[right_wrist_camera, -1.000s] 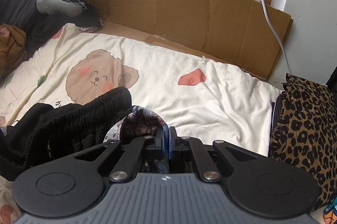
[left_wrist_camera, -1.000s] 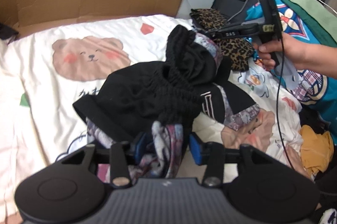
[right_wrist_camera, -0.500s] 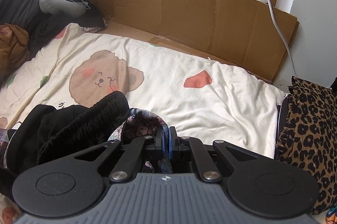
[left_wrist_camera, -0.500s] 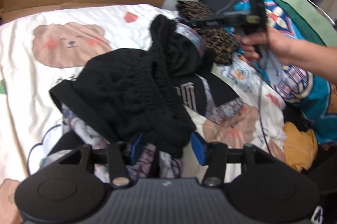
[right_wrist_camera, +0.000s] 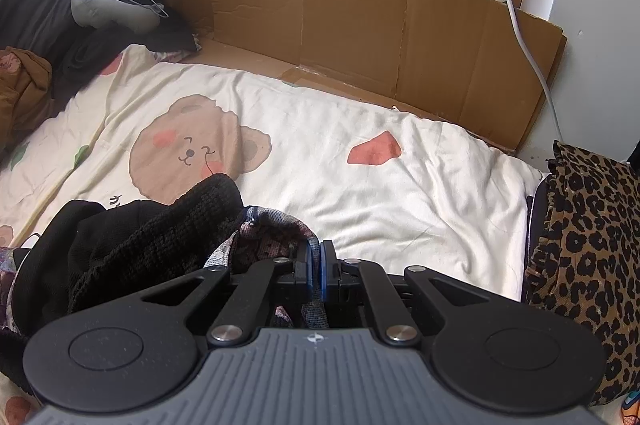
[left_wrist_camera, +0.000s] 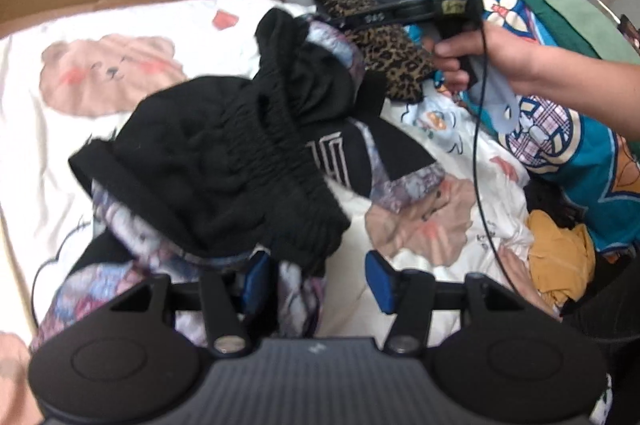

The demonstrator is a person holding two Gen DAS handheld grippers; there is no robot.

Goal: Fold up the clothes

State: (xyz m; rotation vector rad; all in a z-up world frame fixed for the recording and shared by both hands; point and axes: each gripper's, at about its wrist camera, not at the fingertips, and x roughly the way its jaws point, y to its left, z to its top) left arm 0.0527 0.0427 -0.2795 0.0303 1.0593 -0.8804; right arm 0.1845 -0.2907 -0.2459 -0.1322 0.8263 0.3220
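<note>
So this is on a bed [right_wrist_camera: 400, 185] with a cream bear-print sheet, flattened cardboard [right_wrist_camera: 360, 37] propped along the wall behind it. The thing being folded is a black garment with a patterned lining [left_wrist_camera: 224, 161], bunched up in a heap in the middle of the sheet, nowhere near flat yet. The right gripper [right_wrist_camera: 316, 267] has its fingers clenched tight on a bit of the patterned edge at the far end of the heap, holding that end up a little. The left gripper [left_wrist_camera: 316, 275] is at the near end with its fingers spread; they've just been opening, some patterned cloth hangs between them by the left pad, but the pads aren't pressing on anything that I can see. My guess at what goes wrong from here: with only one end pinched, the heap just drags or rolls as a lump instead of spreading out, and the ribbed black part is thick enough that the left fingers could grab several layers at once and lock the wrinkles in. Around it there's a leopard-print cloth [right_wrist_camera: 584, 245] just beside the right gripper, a teal cartoon blanket [left_wrist_camera: 568, 129] and a mustard piece [left_wrist_camera: 560, 257] on the right side, so there's little free room there to lay things flat; the left side of the sheet looks freer.
</note>
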